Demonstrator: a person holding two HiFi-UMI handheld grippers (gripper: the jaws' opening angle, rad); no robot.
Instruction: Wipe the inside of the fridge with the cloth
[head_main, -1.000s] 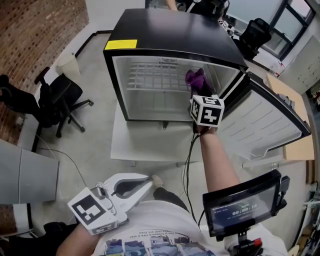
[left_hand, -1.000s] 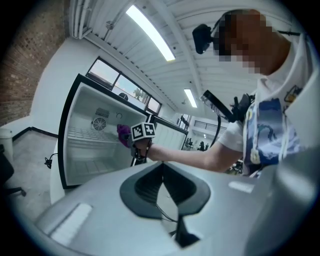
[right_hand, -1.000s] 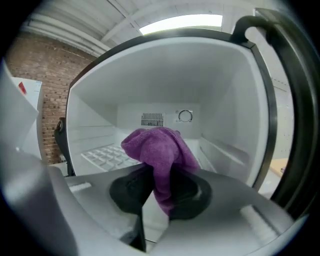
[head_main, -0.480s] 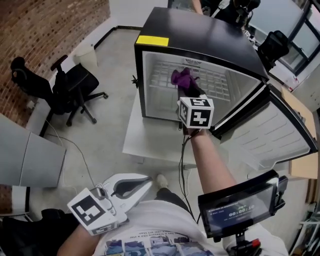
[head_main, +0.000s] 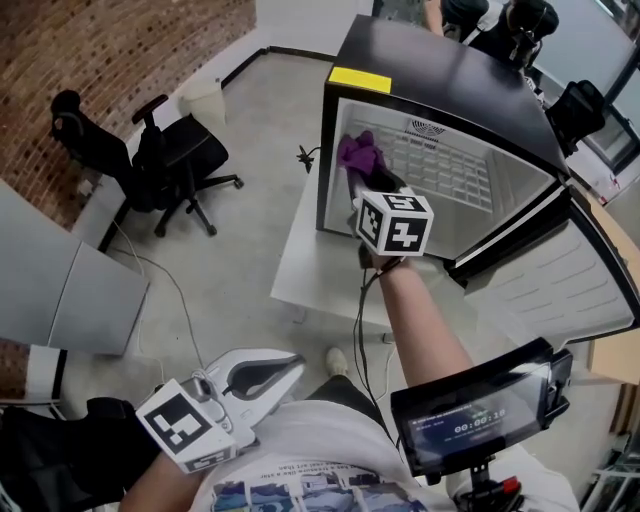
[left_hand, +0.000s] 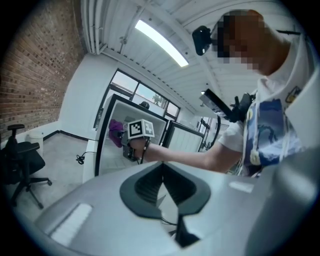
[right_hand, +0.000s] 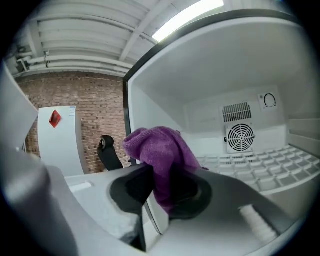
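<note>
Standing open on a low white table (head_main: 305, 250), the black fridge (head_main: 440, 75) has its door (head_main: 570, 275) swung far out to the person's right, so the whole white interior faces them. A wire shelf (head_main: 450, 170) runs across the back half, and the right gripper view shows a round fan grille (right_hand: 240, 136) on the rear wall above it.

The right gripper (head_main: 362, 178) is at the left front corner of the opening, the arm stretched out from the body. Its jaws are clamped on the purple cloth (head_main: 358, 152), which bunches up above the pads in a loose lump (right_hand: 160, 155) just beside the fridge's left inner wall (right_hand: 150, 107); I cannot tell whether it touches.

From where the cloth sits, nearly all of the unwiped interior lies to the right and deeper in, so I would expect the next stroke to run rightward along the shelf or back along that wall.

The left gripper (head_main: 292, 367) hangs low by the person's waist, well apart from the fridge, its jaws closed together on nothing (left_hand: 162, 172).
</note>
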